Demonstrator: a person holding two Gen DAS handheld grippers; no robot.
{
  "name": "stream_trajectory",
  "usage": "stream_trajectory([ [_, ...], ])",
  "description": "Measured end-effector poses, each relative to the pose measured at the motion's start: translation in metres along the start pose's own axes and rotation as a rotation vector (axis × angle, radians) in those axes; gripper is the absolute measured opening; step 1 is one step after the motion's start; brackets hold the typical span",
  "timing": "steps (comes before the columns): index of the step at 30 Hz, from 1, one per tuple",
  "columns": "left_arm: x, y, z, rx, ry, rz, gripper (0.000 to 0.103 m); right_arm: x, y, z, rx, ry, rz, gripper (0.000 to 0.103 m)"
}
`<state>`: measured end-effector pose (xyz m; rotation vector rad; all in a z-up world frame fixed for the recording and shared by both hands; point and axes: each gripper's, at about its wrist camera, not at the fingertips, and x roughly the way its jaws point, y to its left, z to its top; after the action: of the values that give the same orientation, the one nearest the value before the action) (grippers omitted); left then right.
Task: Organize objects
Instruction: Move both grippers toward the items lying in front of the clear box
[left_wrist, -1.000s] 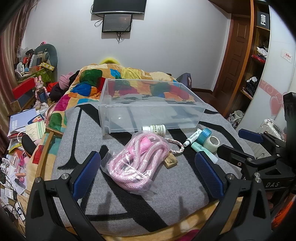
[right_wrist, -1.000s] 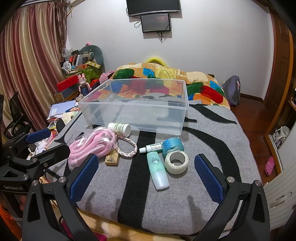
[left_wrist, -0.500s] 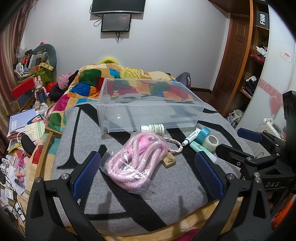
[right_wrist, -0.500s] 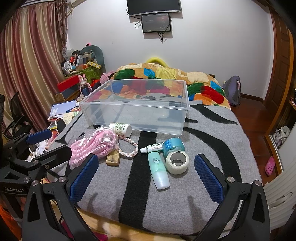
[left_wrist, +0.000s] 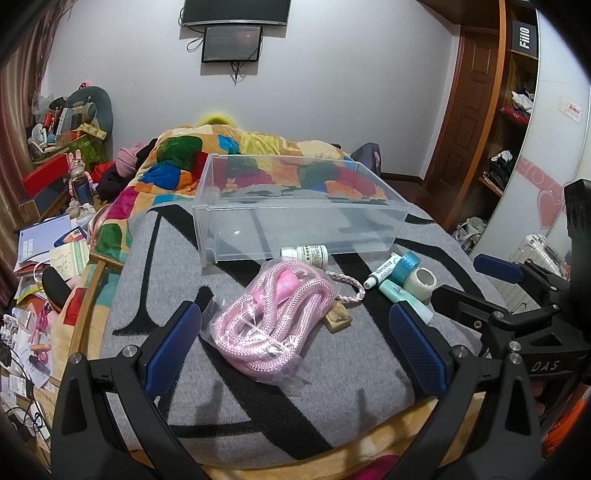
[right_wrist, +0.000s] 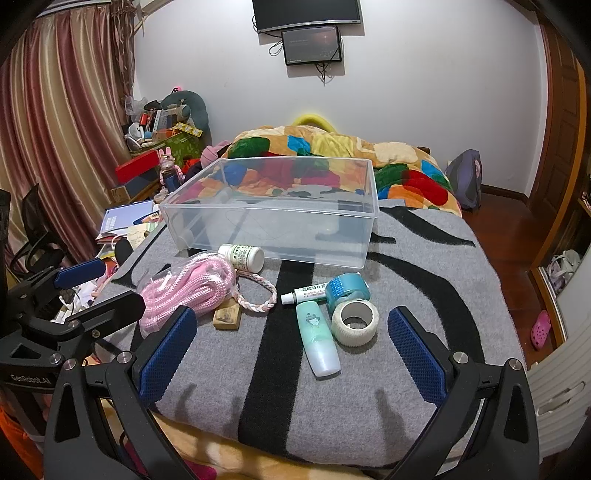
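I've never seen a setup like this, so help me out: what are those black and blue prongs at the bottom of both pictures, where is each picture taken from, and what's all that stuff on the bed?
There is no robot here. A person holds a two-finger gripper in each hand, and each carries a wide-angle camera looking forward along its fingers. One picture comes from the left gripper, the other from the right gripper. Both are open and hold nothing.

On the grey blanket sits a clear plastic bin, with nothing in it. In front of it lie a bagged pink rope, a white pill bottle, a braided cord, a small wooden block, a small white tube, a blue tape roll, a white tape roll and a mint green bottle.
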<state>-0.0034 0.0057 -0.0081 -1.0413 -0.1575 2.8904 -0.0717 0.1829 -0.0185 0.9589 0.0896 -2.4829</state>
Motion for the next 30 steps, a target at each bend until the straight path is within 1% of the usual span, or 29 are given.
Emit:
stream_trajectory([
  [24, 0.0006, -0.0021, -0.0039, 0.001, 0.007, -0.006, 0.103, 0.0004, 0.0002, -0.0014, 0.005, 0.002, 0.004, 0.103],
  [30, 0.0023, 0.0009, -0.004, 0.004, 0.013, -0.019, 0.103, 0.0007, -0.0032, -0.0018, 0.011, -0.003, 0.006, 0.103],
])
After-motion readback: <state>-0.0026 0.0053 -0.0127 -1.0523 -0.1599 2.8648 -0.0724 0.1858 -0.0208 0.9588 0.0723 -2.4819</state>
